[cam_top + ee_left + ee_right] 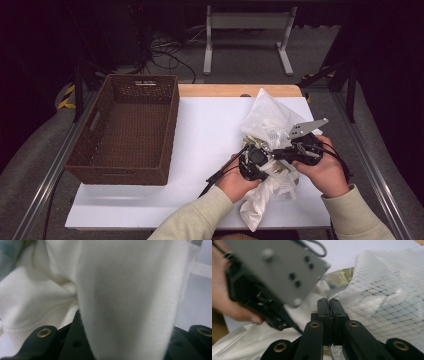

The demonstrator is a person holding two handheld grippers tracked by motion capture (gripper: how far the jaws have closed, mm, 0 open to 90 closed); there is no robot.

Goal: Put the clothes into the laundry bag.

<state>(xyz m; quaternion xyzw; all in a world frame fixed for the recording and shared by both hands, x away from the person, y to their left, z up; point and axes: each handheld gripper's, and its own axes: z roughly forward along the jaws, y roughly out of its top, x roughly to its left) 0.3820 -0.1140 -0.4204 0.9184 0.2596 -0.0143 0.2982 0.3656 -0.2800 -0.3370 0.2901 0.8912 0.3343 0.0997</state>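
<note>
A white mesh bag [270, 115] lies on the right half of the white table [210, 130], and a white cloth [257, 205] spills from it toward the front edge. Both hands meet at the bag's mouth. My left gripper [261, 165] is shut on a thick fold of the cloth [130, 297], which drapes over its jaws and hides the tips. My right gripper [329, 301] has its jaws pressed together on the edge of the mesh bag [387, 297]. In the right gripper view the left gripper's grey body [277, 270] and a hand sit close at the upper left.
A brown wicker basket [125, 127] with nothing in it stands at the left, overhanging the table's left edge. A wooden strip [230, 90] runs along the far edge. Something with a green pattern [339, 277] shows inside the bag. Cables trail from the grippers.
</note>
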